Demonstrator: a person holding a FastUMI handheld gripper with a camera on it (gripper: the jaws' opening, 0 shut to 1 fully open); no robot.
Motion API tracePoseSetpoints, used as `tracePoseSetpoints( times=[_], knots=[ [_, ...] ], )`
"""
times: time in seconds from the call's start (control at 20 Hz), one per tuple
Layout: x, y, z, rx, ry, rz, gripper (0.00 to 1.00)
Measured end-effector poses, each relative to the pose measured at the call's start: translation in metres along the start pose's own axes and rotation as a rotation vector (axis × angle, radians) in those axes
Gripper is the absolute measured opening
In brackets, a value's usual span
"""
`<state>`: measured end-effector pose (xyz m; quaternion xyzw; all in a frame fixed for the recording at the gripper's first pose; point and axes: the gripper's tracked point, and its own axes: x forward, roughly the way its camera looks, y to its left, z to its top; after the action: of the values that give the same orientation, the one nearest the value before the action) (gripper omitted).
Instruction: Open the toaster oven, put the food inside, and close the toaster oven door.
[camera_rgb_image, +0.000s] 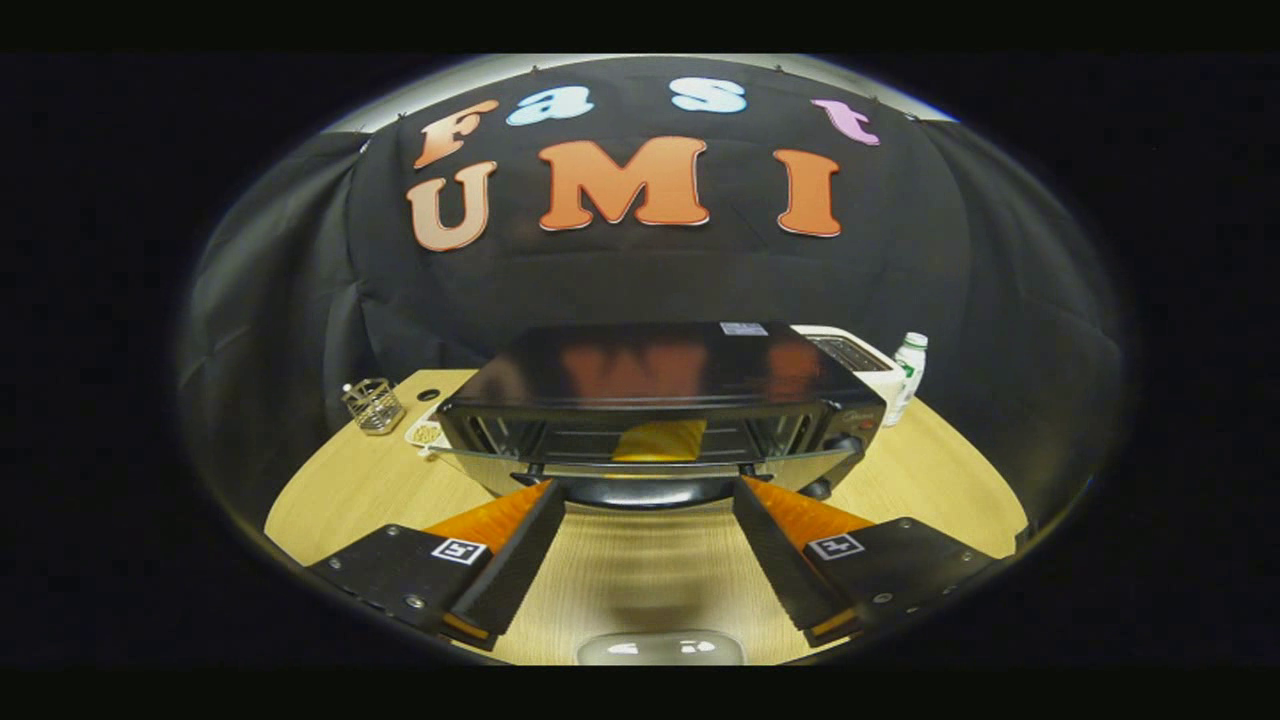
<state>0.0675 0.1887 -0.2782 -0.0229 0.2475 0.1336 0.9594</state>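
A black toaster oven (660, 370) stands on the wooden table (950, 470), straight ahead of me. Its glass door (480, 462) is let down towards me, roughly level. The door's black handle (640, 492) lies just at my fingertips. Inside the oven, on the rack, sits a yellow-orange piece of food (660, 440). My gripper (645, 485) is open, its two fingers wide apart to either side of the handle's middle. Neither of the fingertips (548, 490) visibly presses on the handle, and nothing is held.
Behind the oven to the right stand a white toaster (850, 350) and a white bottle with a green label (908, 370). Left of the oven are a small wire basket (372, 405) and a little dish (428, 432). Bare tabletop lies between my fingers.
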Motion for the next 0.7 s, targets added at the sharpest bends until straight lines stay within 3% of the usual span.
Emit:
tracePoseSetpoints(
  times=[0.45,0.7],
  knots=[
    [0.023,-0.002,0.024,-0.003,-0.008,-0.005,1.00],
    [0.006,-0.011,0.081,0.013,-0.070,-0.009,1.00]
  ],
)
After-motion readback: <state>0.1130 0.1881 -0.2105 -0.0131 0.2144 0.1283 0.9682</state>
